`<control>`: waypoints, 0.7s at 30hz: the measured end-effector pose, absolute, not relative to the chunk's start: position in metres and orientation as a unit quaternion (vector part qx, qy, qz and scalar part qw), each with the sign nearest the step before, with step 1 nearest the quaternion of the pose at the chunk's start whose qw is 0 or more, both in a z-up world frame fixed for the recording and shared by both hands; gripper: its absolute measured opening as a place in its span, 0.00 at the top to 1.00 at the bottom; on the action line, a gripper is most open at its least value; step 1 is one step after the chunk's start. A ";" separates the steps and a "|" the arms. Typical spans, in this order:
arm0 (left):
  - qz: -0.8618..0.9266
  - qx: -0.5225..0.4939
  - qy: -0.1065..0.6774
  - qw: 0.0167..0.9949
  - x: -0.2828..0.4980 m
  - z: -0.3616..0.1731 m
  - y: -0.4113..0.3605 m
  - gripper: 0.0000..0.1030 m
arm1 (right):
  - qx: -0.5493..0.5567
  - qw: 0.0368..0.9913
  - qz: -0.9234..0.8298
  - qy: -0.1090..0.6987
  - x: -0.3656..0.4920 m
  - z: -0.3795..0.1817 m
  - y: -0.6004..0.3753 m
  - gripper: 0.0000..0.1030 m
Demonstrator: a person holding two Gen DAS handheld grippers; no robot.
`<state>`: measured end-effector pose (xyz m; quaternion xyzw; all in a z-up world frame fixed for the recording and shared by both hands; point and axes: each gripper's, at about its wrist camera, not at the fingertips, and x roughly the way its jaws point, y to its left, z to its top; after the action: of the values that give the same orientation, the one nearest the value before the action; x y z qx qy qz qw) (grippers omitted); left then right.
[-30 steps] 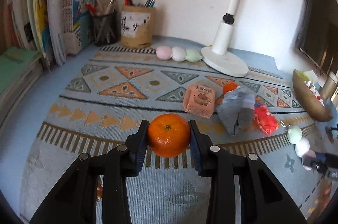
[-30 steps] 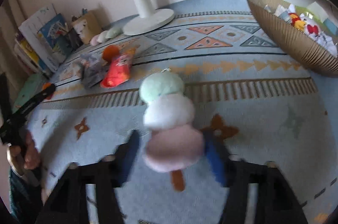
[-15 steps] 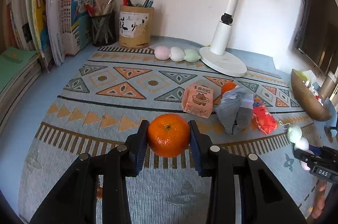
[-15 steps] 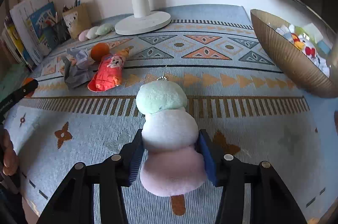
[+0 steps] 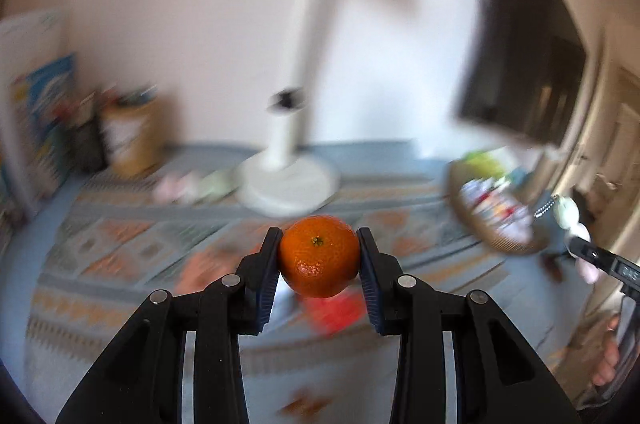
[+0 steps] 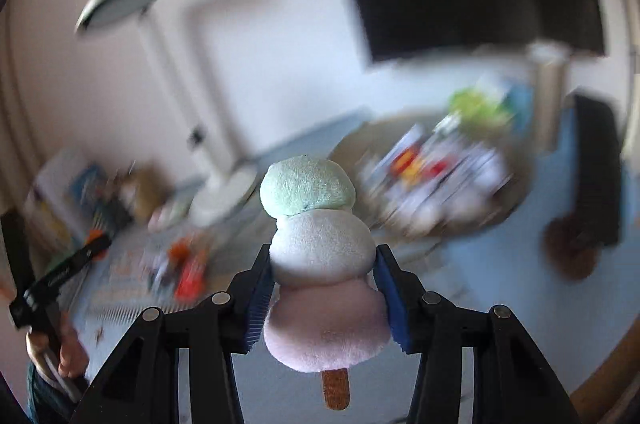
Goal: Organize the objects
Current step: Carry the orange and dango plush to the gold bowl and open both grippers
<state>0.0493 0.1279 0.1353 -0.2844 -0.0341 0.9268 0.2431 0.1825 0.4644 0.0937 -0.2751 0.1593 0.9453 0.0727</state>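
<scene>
I see a table (image 5: 60, 207) covered by a blue cloth with orange and grey geometric bands, set against a plain white wall (image 5: 200, 23); both views are heavily blurred. A white desk lamp with a round base (image 5: 288, 179) stands at the back centre, and a dark flat screen (image 5: 516, 63) hangs on the right. At the back left I make out upright books (image 5: 36, 111) and a tan pen holder (image 5: 128, 139), with a pastel plush item (image 5: 188, 183) lying beside the lamp base. A brown woven bowl filled with small packets (image 5: 492, 207) sits at the right edge of the table. Red and orange packets (image 6: 188, 268) lie mid-table, too smeared to identify.

My left claw (image 5: 319, 256) is closed on a round orange tangerine (image 5: 319, 256), stem end facing the camera, held above the cloth in front of the lamp. My right claw (image 6: 322, 278) is clamped on a three-ball plush dango skewer in green, white and pink (image 6: 320, 248), gripping it at the white and pink balls, the brown stick pointing down; the bowl lies behind it. Each claw appears at the other view's edge.
</scene>
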 end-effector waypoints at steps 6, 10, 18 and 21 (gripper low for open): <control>0.896 -0.299 -0.054 0.324 0.018 0.158 0.264 0.67 | -0.230 0.193 0.925 0.233 0.169 0.134 0.560 0.52; 0.877 -0.322 -0.019 0.355 0.002 0.140 0.348 0.67 | -0.234 0.210 0.915 0.252 0.143 0.134 0.595 0.52; 0.857 -0.352 0.003 0.377 -0.030 0.119 0.421 0.46 | -0.278 0.230 0.896 0.258 0.072 0.114 0.625 0.20; 0.845 -0.380 0.008 0.375 -0.042 0.103 0.423 0.17 | -0.306 0.228 0.888 0.258 0.055 0.097 0.630 0.20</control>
<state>-0.0418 0.4230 0.1034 -0.3799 0.0085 0.8455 0.3752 0.0554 0.6299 0.0970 -0.3058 0.2584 0.8876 0.2277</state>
